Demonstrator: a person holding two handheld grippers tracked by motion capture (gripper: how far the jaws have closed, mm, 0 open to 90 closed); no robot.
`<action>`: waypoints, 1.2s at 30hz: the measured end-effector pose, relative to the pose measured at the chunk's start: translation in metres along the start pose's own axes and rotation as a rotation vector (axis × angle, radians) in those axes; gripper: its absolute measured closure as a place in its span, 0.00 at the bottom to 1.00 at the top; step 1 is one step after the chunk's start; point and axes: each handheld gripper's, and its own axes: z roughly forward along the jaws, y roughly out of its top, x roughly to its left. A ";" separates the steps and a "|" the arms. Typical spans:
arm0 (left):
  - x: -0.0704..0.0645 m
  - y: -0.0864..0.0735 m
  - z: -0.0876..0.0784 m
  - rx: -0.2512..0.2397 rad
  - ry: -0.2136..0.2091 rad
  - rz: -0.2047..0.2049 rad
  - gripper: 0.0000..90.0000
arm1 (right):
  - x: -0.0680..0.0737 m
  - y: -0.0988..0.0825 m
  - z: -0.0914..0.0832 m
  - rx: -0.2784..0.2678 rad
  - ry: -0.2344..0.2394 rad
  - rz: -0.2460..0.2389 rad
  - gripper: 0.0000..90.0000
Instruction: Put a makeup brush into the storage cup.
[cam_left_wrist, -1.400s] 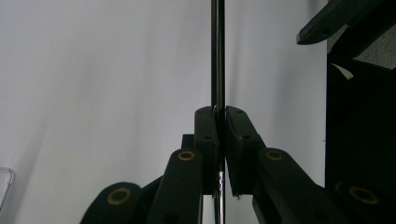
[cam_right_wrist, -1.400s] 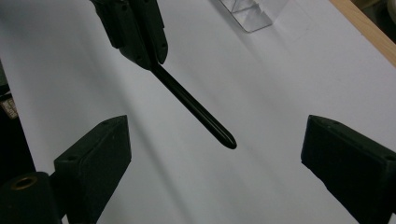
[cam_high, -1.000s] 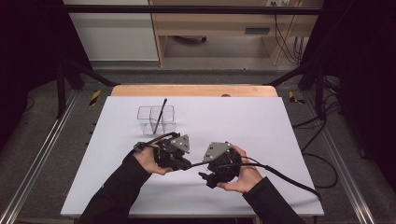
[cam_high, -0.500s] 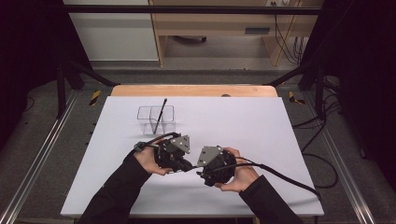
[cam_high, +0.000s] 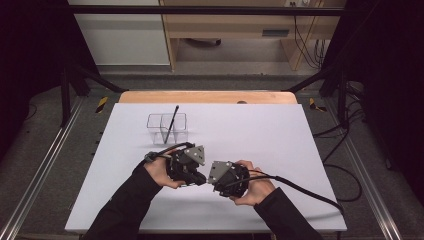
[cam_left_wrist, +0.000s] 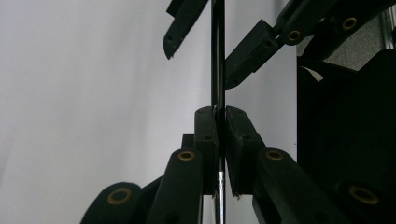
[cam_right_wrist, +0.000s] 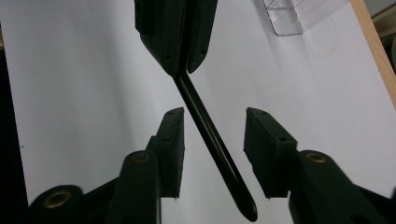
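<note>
1. The left gripper (cam_left_wrist: 220, 140) clamps a thin, glossy black pen (cam_left_wrist: 217, 70) above the white table (cam_high: 280, 135).
2. The right gripper (cam_right_wrist: 215, 144) has just been closing; its jaws flank the pen's rounded end without touching.
3. Farther back, a clear holder (cam_high: 167, 127) holds another dark pen (cam_high: 172, 120), leaning.

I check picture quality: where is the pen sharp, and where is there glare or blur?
Left gripper view: pen sharp, with a bright glare line; near tool parts soft. Right gripper view: pen fairly sharp, no glare. High view: evenly lit table, dark surroundings.
</note>
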 end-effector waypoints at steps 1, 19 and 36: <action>0.000 0.000 -0.001 -0.002 -0.001 0.001 0.93 | 0.000 0.000 0.000 -0.004 0.002 0.001 0.70; -0.001 0.000 -0.002 0.004 -0.017 0.014 0.93 | 0.003 0.002 0.000 0.008 0.021 -0.048 0.81; 0.001 -0.004 -0.009 -0.036 0.012 0.007 0.87 | 0.004 0.001 0.000 -0.018 0.095 -0.036 0.93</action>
